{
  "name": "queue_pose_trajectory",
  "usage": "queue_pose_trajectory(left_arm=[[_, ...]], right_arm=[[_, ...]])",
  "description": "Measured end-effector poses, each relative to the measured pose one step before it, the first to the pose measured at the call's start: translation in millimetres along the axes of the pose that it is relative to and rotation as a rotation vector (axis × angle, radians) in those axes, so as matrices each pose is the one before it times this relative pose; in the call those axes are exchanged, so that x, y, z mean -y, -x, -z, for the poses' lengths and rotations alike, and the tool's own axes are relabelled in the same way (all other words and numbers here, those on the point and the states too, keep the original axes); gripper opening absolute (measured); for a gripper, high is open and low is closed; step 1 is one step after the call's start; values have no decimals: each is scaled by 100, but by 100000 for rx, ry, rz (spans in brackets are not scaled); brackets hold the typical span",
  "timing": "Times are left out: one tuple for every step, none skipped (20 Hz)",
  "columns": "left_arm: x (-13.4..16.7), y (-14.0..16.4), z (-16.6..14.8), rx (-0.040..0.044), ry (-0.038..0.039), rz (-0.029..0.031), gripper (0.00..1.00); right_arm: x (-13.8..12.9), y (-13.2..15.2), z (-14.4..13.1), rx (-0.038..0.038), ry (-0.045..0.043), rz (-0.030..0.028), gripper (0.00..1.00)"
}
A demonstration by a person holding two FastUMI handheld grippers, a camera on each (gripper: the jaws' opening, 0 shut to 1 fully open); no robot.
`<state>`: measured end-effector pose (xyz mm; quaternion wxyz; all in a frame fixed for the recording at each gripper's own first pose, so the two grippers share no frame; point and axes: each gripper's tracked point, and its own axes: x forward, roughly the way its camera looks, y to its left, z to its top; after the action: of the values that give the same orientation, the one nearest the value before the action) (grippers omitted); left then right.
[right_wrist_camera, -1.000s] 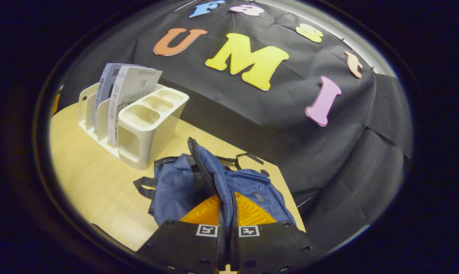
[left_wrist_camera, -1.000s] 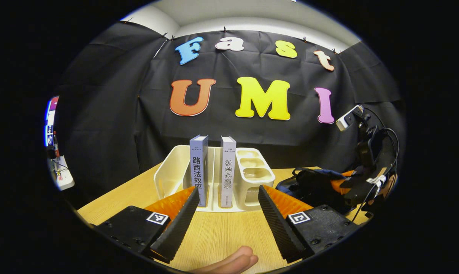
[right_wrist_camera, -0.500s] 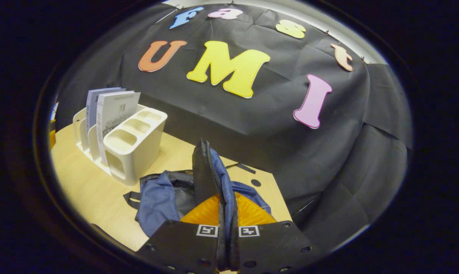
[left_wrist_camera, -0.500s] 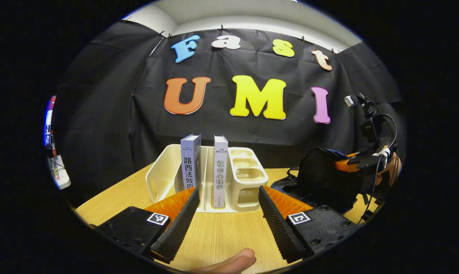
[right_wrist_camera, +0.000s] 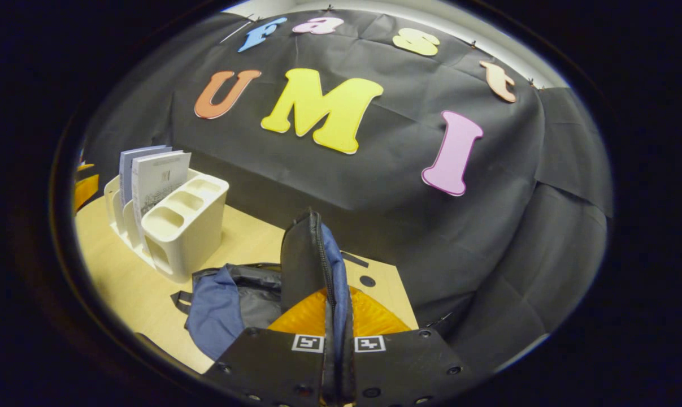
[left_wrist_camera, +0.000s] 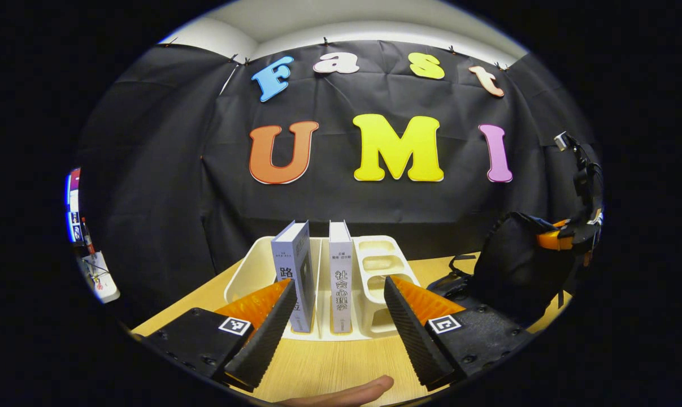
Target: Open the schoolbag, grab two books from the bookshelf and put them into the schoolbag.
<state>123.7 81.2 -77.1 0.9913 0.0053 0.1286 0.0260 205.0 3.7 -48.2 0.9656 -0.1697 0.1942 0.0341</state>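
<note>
Two grey-spined books [left_wrist_camera: 295, 271] [left_wrist_camera: 341, 271] stand upright in a cream bookshelf rack [left_wrist_camera: 374, 265] on the wooden table. My left gripper [left_wrist_camera: 335, 316] is open just in front of them, its fingers on either side of the pair and apart from both. The blue schoolbag [right_wrist_camera: 227, 299] lies at the right of the table. My right gripper [right_wrist_camera: 336, 316] is shut on the bag's flap [right_wrist_camera: 309, 254] and holds it up, showing the dark lining. In the left gripper view the raised schoolbag [left_wrist_camera: 516, 271] stands at the right with that gripper [left_wrist_camera: 555, 240] on it.
The rack [right_wrist_camera: 177, 220] with the books [right_wrist_camera: 154, 175] stands left of the bag in the right gripper view. A fingertip [left_wrist_camera: 352, 390] of a person shows at the bottom of the left gripper view. The table's far edge meets the black cloth wall.
The right gripper has lifted the bag's flap higher, opening the bag. The left gripper has moved closer to the two books.
</note>
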Motion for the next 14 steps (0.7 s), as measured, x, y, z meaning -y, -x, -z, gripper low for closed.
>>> queue_pose_trajectory(left_arm=[[197,-713,-381,-670,23,107,98],[410,-680,-333,-1062,606,1081,98],[347,-882,-309,-1315,716,1163,98],[172,-739,-417,-1068,89,487,97],[-157,-707,-626,-38,-544,-840,98],[-269,-761,-710,86,-1119,-1157,98],[-227,-737,-643,78,-593,-1095,98],[36,-781,-636,-204,513,414,98],[205,-683,-562,-847,1061,268,98],[-25,-654,-702,-290,409,119,97],[-44,-667,-1007,936,469,-144,98],[-58,-574,-736,307,-194,-452,98],[15,-786,-668,-529,-330,-221,98],[49,-645,-638,-323,-199,-89,97]], right_arm=[[391,-190,-48,126,-258,-52,5],[278,-176,-61,-3,-124,-558,5],[433,-180,-8,235,-410,-324,5],[350,-197,-82,259,-447,-389,5],[453,-178,-13,165,-554,-7,5],[490,-212,38,47,-725,160,5],[363,-162,-23,355,-556,-127,5],[409,-25,-26,606,-560,-357,5],[266,-1,95,681,-194,-410,5],[344,-13,25,909,-9,-208,5],[380,-34,-43,906,-547,-64,5],[217,-62,87,757,-658,-387,5],[182,-61,277,95,-406,-343,5],[133,21,245,124,-169,-669,5]])
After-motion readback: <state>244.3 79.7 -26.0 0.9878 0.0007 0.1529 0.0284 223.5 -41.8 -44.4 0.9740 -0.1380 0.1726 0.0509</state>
